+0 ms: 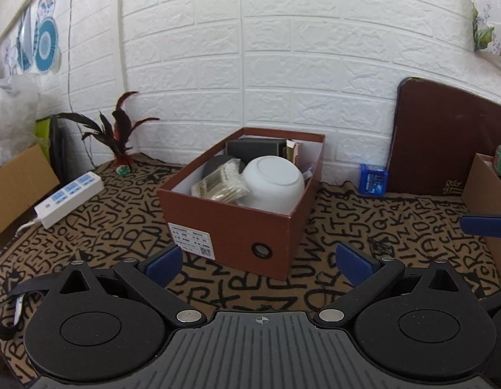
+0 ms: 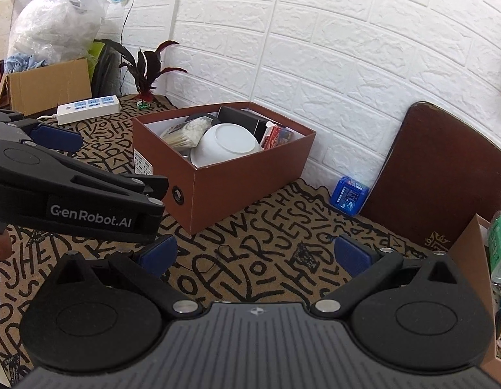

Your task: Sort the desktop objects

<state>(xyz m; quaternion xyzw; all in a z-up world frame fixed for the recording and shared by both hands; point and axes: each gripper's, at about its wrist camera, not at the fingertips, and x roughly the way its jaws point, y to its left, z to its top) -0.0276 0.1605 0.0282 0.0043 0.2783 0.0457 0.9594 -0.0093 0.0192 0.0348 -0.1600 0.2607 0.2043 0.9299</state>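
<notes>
A brown shoe box point(image 1: 231, 223) stands on the letter-patterned cloth and shows in the right wrist view too point(image 2: 247, 175). It holds an upturned white bowl point(image 1: 273, 183), a pack of cotton swabs point(image 1: 219, 183), a black box point(image 1: 253, 147) and a small colourful pack point(image 2: 276, 136). A small blue box point(image 1: 373, 180) lies by the wall, right of the shoe box. My left gripper point(image 1: 258, 264) is open and empty in front of the shoe box. My right gripper point(image 2: 255, 254) is open and empty over the cloth, right of the left one point(image 2: 55, 136).
A brown box lid point(image 1: 445, 139) leans on the wall at right. A second brown box point(image 2: 471, 259) with green items stands at far right. A white power strip point(image 1: 68, 199), a dark-leafed plant point(image 1: 119, 136) and a cardboard box point(image 1: 17, 184) are at left.
</notes>
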